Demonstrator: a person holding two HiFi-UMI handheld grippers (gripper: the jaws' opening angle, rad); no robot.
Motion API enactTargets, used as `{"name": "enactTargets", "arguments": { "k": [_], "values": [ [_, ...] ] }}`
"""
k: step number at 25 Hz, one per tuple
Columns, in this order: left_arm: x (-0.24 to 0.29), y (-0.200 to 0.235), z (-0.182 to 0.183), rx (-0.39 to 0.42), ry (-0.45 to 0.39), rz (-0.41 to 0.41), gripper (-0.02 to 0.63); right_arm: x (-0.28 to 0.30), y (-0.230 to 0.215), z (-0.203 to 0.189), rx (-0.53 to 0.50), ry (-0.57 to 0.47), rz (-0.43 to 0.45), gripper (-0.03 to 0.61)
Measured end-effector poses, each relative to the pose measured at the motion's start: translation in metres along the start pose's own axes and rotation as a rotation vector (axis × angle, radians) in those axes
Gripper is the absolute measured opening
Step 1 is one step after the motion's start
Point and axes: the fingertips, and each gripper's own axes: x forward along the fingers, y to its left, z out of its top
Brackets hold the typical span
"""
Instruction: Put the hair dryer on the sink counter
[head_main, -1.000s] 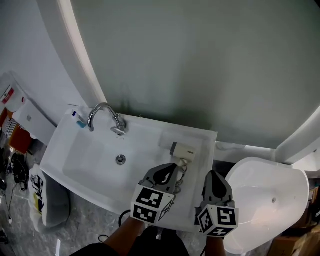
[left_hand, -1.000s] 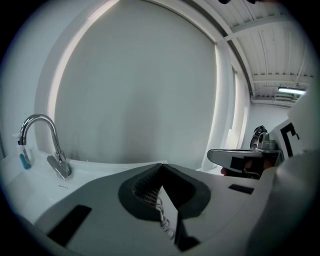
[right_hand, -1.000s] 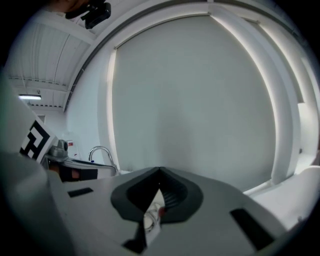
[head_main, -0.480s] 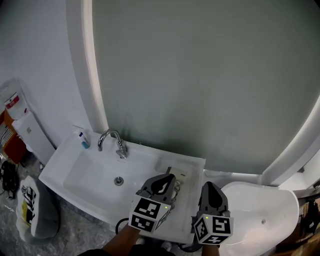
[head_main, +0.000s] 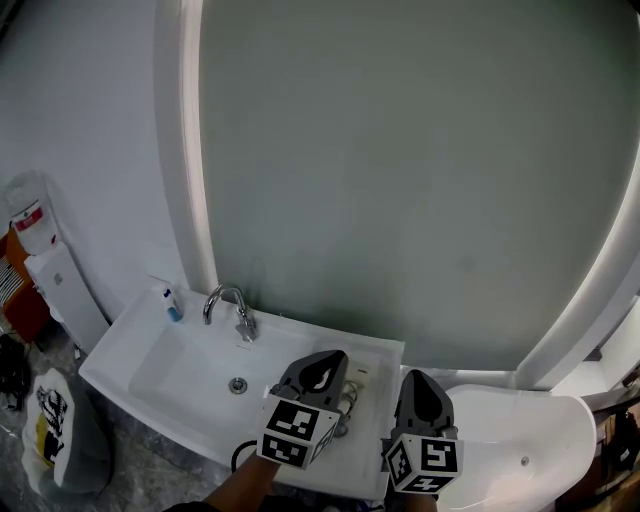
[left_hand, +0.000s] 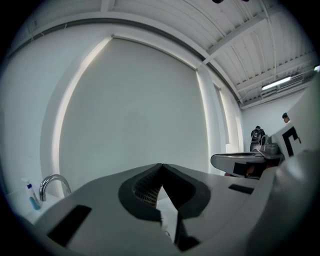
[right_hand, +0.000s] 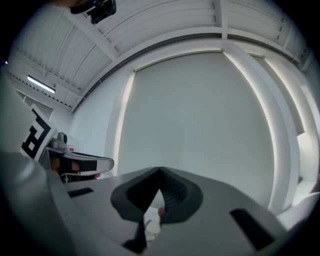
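Observation:
In the head view the cream hair dryer (head_main: 357, 375) lies on the right part of the white sink counter (head_main: 385, 355), mostly hidden behind my left gripper (head_main: 326, 360). Its cord (head_main: 346, 402) curls beside it. The left gripper hovers over the counter, shut and empty; in the left gripper view its jaws (left_hand: 161, 166) meet at the tips against the big mirror. My right gripper (head_main: 418, 378) is held just right of it, over the counter's right end, also shut with nothing in it (right_hand: 160, 171).
A chrome faucet (head_main: 228, 300) and a small blue-capped tube (head_main: 172, 303) stand at the basin's back left; the drain (head_main: 237, 385) is below. A white toilet bowl (head_main: 525, 440) is at the right. A water dispenser (head_main: 45, 270) and a bag (head_main: 50, 440) are at the left.
The head view has lifted, so the sink sits lower and smaller and more mirror shows. Both grippers stay shut, and the left one now covers most of the hair dryer.

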Motion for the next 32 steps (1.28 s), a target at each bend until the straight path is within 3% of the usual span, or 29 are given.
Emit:
{"name": "enactTargets", "arguments": {
  "k": [11, 32],
  "values": [
    [0.003, 0.001, 0.002, 0.044, -0.008, 0.016, 0.009, 0.001, -0.001, 0.002, -0.013, -0.009, -0.004, 0.021],
    [0.019, 0.003, -0.005, 0.028, 0.016, 0.002, 0.009, 0.015, -0.010, -0.006, -0.030, 0.018, -0.015, 0.021]
  ]
}}
